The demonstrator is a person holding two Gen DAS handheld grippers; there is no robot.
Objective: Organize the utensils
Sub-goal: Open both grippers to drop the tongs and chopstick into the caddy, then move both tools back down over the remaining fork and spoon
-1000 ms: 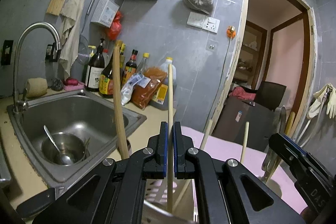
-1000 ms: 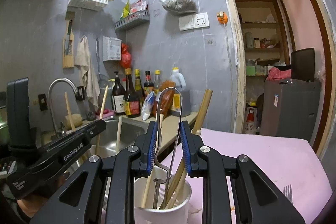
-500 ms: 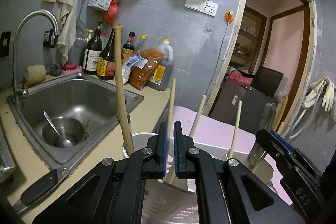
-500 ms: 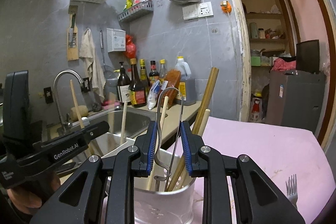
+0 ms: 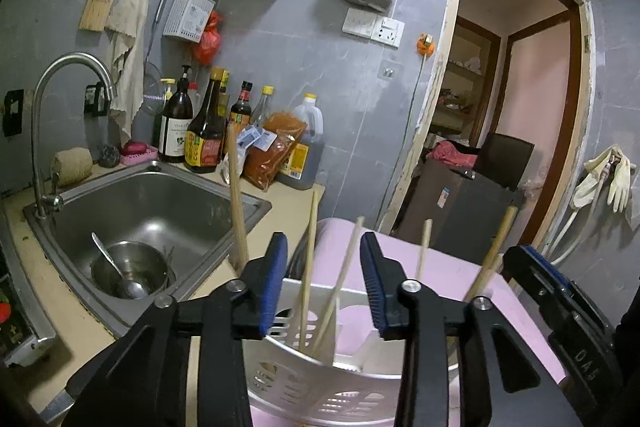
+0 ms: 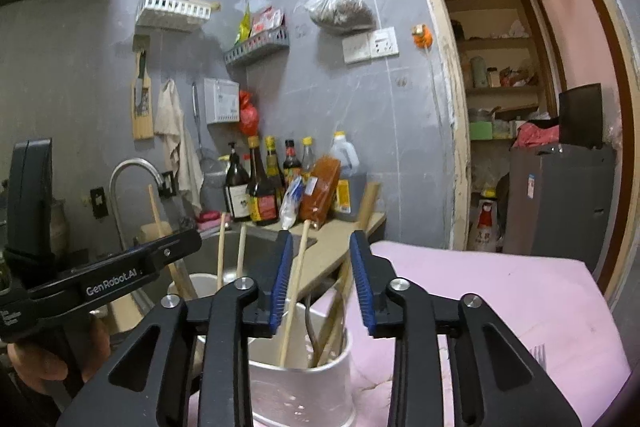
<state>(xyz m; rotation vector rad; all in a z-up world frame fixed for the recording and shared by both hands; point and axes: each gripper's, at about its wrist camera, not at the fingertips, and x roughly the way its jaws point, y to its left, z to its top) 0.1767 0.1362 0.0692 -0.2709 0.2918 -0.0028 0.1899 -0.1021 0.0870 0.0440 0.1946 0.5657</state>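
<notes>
**Both hand-held grippers part-open above the utensil holders**

The left hand-held gripper (image 5: 323, 281) hovers over a slotted white holder (image 5: 320, 383) that stands on the pink tabletop (image 5: 440, 267). Its jaws have just been opening and now stand apart, gripping nothing. Two chopsticks (image 5: 308, 267) rise out of the holder through the gap between the blue pads (image 5: 274, 279), touching neither. A thicker wooden stick (image 5: 238, 203) leans just left of the left pad. Further left and below lies the sink (image 5: 160, 195), with a steel bowl (image 5: 132, 267) and a spoon in it.

The right hand-held gripper (image 6: 318, 279) sits above a round white cup (image 6: 304, 391) on the same pink tabletop. Its jaws have also just been opening and stand partly apart. One chopstick (image 6: 294, 287) leans up from the cup just beside the left pad; whether it touches cannot be told, and it is not clamped. A dark wire handle (image 6: 312, 327) and wooden sticks stand in the cup below the gap. A fork (image 6: 538, 353) lies on the tabletop, well to the right.
</notes>
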